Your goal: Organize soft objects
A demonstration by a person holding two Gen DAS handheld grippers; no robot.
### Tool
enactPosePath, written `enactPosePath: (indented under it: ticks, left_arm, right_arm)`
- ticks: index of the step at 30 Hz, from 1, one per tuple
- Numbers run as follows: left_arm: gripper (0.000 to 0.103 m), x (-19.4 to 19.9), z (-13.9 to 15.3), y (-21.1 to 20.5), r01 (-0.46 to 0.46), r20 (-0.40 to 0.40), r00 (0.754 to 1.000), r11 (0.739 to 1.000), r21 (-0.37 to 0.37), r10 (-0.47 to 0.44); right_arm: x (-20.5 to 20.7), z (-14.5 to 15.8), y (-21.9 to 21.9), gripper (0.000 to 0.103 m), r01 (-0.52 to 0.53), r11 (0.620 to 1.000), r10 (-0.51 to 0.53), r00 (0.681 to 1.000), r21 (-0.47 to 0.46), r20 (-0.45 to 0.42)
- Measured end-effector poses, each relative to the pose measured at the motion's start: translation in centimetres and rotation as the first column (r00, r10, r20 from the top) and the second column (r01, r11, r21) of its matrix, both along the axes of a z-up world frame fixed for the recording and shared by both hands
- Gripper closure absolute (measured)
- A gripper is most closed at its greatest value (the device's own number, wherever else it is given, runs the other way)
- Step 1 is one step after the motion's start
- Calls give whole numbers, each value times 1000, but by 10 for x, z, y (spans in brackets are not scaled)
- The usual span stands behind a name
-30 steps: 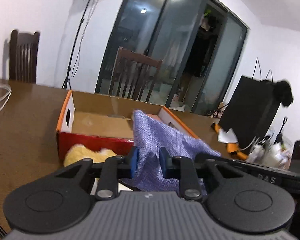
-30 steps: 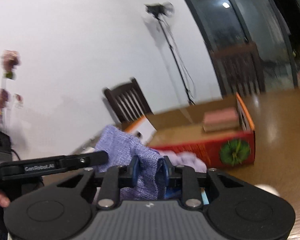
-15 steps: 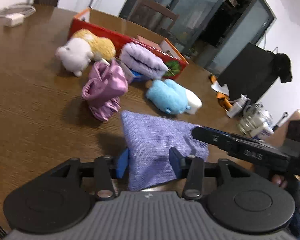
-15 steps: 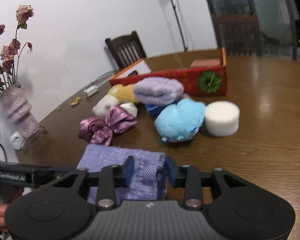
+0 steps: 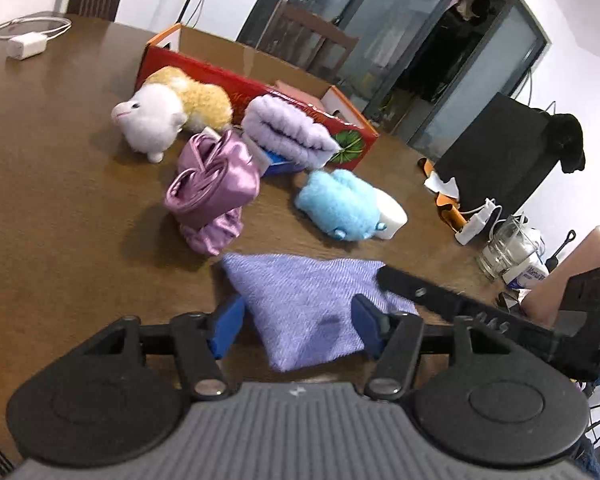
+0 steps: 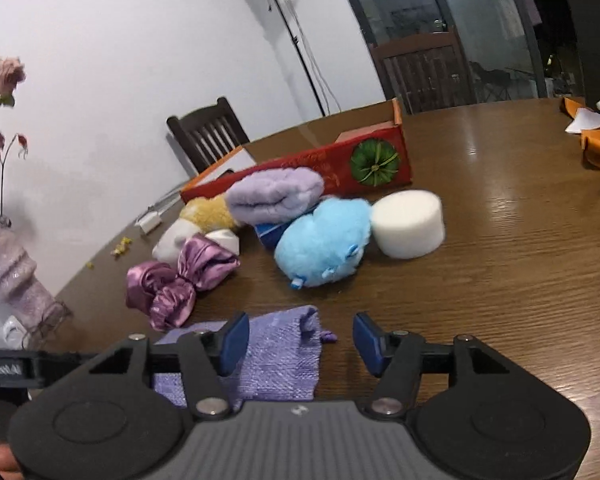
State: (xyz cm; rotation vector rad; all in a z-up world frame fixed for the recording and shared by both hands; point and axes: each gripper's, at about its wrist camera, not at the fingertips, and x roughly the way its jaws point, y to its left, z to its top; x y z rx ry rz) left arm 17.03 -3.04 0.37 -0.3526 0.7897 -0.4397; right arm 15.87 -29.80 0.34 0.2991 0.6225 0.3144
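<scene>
Left wrist view. Left gripper point(image 5: 298, 326): jaws part-open, having just been opening; the purple knit cloth point(image 5: 304, 296) lies flat on the table point(image 5: 60, 208) between the pads, which do not press it. Right gripper's finger bar crosses the cloth's right edge. Beyond the cloth, all loose on the table: satin scrunchie bundle point(image 5: 212, 192), white-and-tan plush point(image 5: 164, 116), folded lavender fleece point(image 5: 288, 132), blue plush point(image 5: 336, 204), white foam cylinder point(image 5: 392, 212) touching the blue plush. Red cardboard box point(image 5: 260, 88) at far centre; its interior looks mostly bare apart from a pinkish item near the right end.

Right wrist view. Right gripper point(image 6: 300, 342): jaws about half-open, lately widening; nothing gripped, the cloth's corner resting under the left pad only. Same items beyond, box farthest.

Progress, as judged: cloth laid out and released, perhaps for folding; nearly every soft item remains outside the box, so most of the sorting is left.
</scene>
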Motion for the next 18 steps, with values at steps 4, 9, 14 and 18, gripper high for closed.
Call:
enactPosePath:
  ticks: [4, 9, 14, 18]
  left_arm:
    - [60, 7, -7, -4, -5, -21, 1000, 1000, 27, 6]
    - [68, 8, -7, -8, 28, 8, 1000, 999, 46, -29]
    - [72, 6, -6, -11, 52, 28, 998, 996, 73, -54]
    - [84, 6, -4, -12, 87, 40, 995, 993, 76, -91]
  right_arm:
    - [2, -5, 22, 46, 2, 988, -1, 1000, -152, 6]
    - [-1, -7, 37, 47, -10, 964, 17, 1000, -265, 23]
    - [-2, -9, 44, 56, -24, 947, 35, 999, -320, 29]
    - [-7, -8, 53, 88, -81, 942, 99, 994, -326, 41]
